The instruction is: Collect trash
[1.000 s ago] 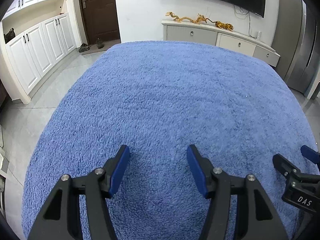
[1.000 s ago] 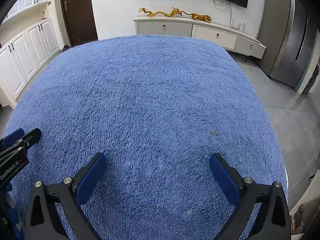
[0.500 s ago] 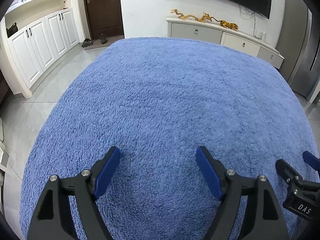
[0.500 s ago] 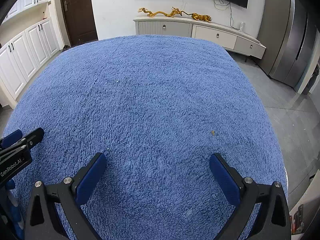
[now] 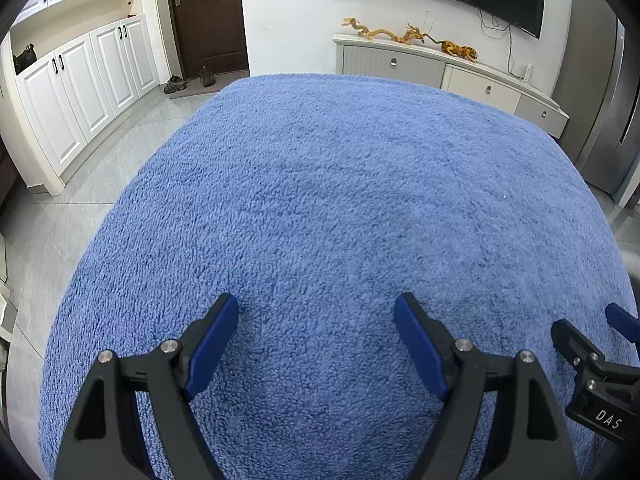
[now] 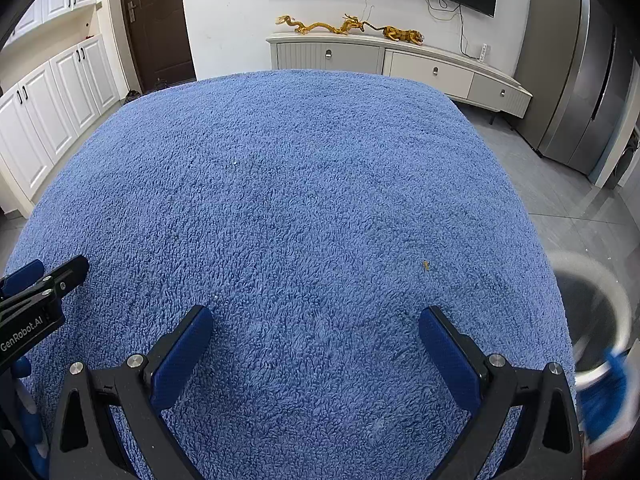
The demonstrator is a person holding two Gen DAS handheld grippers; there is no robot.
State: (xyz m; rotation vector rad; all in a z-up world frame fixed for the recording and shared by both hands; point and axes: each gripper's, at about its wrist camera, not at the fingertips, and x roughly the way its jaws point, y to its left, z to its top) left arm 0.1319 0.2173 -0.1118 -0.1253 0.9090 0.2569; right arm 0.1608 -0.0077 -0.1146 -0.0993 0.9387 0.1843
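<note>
A fluffy blue cloth (image 5: pixel 340 200) covers the table under both grippers. One small yellowish crumb (image 6: pixel 426 266) lies on it, ahead of my right gripper's right finger. A tiny white speck (image 6: pixel 235 163) sits farther back on the left; the left wrist view shows another white speck (image 5: pixel 504 197). My left gripper (image 5: pixel 316 304) is open above the cloth with nothing between its blue pads. My right gripper (image 6: pixel 315 314) is open wider, also with nothing between its pads. Each gripper shows at the edge of the other's view: the right gripper (image 5: pixel 592 340) and the left gripper (image 6: pixel 44 280).
A blurred round bin with a white rim (image 6: pixel 592 276) shows beyond the table's right edge, with a blurred blue thing (image 6: pixel 604 392) just below it. Behind the table are a low sideboard (image 6: pixel 400 68), white cupboards (image 5: pixel 80 92), a dark door (image 5: pixel 208 16) and a steel fridge (image 6: pixel 580 80).
My left gripper's jaws have spread wider. The white-rimmed bin and the blurred blue thing have come into the right wrist view at its right edge. The right gripper has not moved.
</note>
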